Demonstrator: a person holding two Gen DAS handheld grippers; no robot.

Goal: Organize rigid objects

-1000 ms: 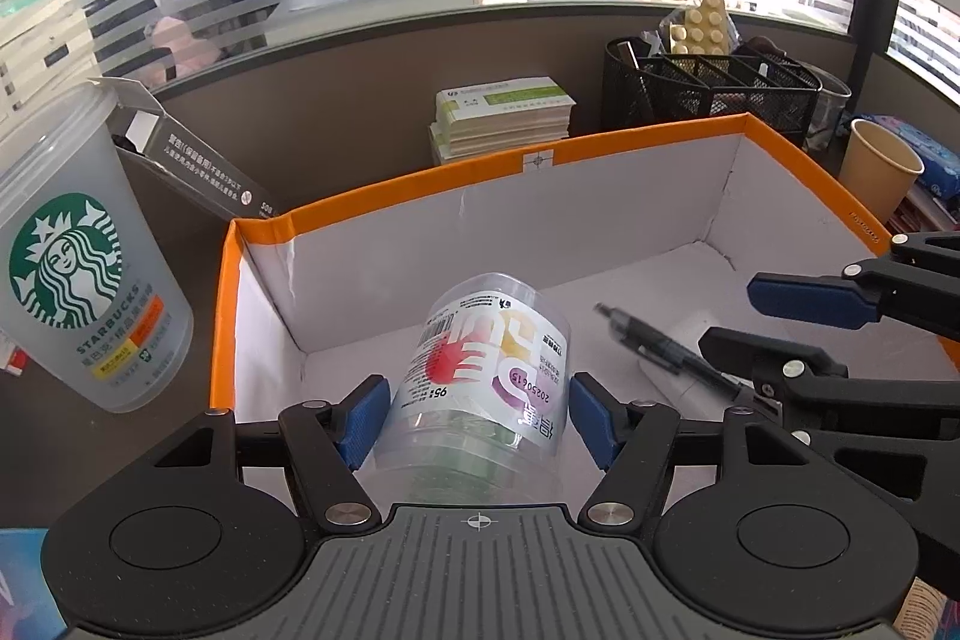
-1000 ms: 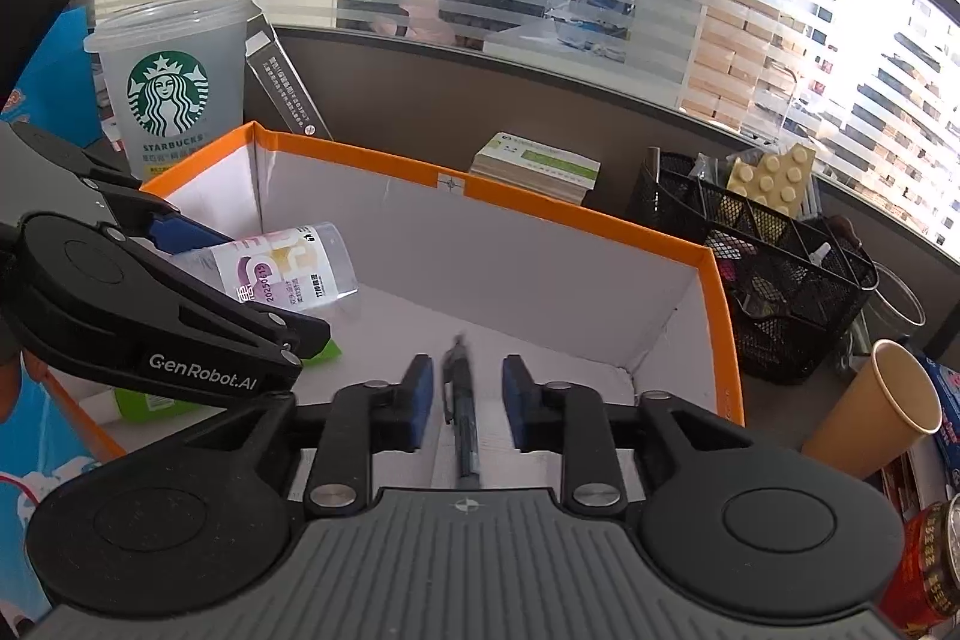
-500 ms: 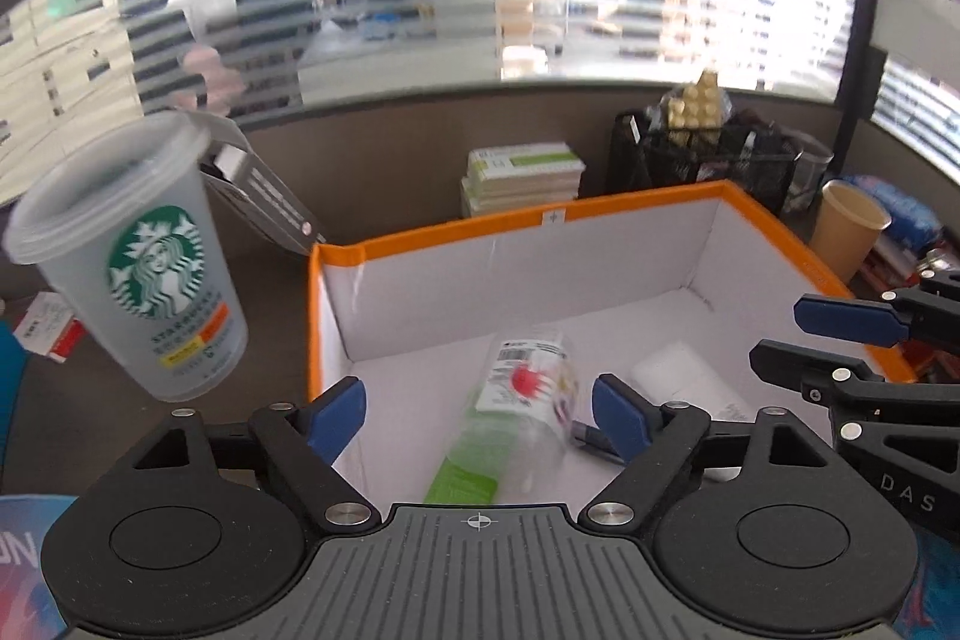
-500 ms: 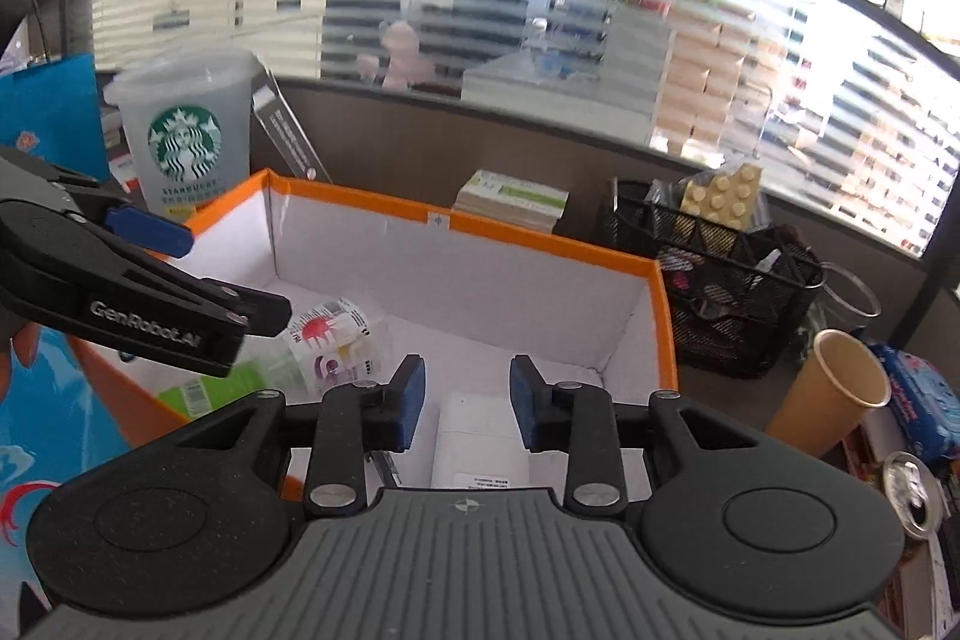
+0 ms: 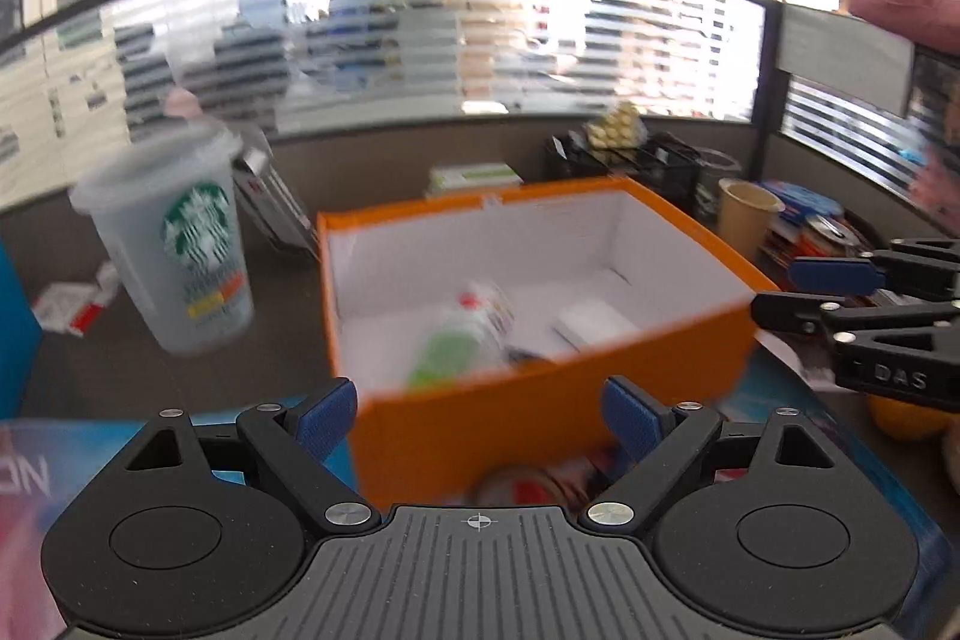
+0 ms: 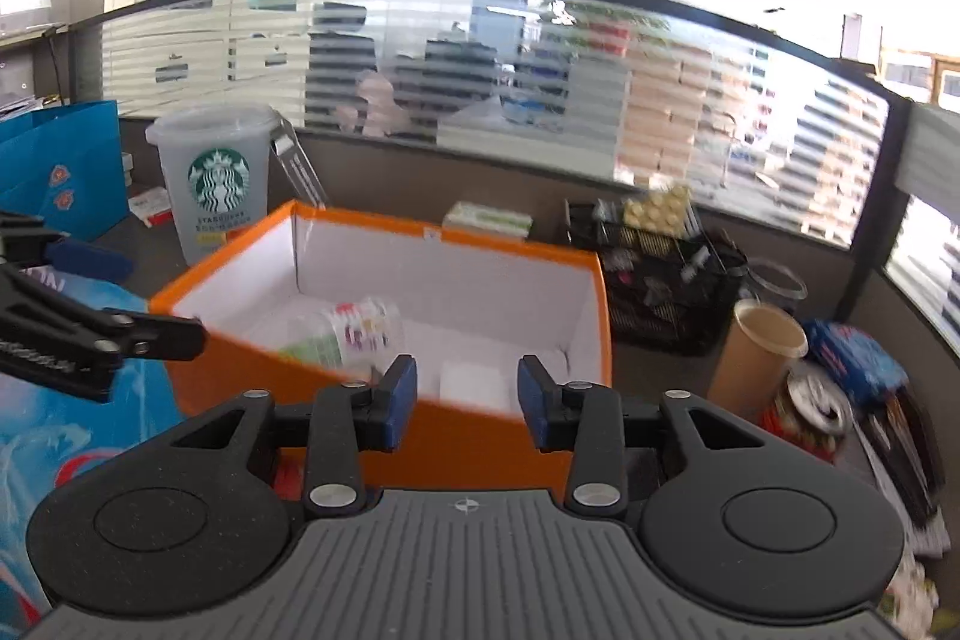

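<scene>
I judge the drop-off step done: both my hands are clear of the orange box [image 5: 540, 418] and the next move calls for finding another loose rigid thing on the table and lining jaws up on it. My left gripper [image 5: 480, 415] has its jaws spread wide, having just been opening, with nothing between them; the clear labelled bottle [image 5: 465, 343] lies on its side inside the box, ahead of and above those jaws, well apart from them. My right gripper [image 6: 467, 403] also has jaws parted and empty, just opened further; the bottle [image 6: 354, 334] sits ahead and left of them, a white flat pack [image 6: 471, 382] straight ahead.
</scene>
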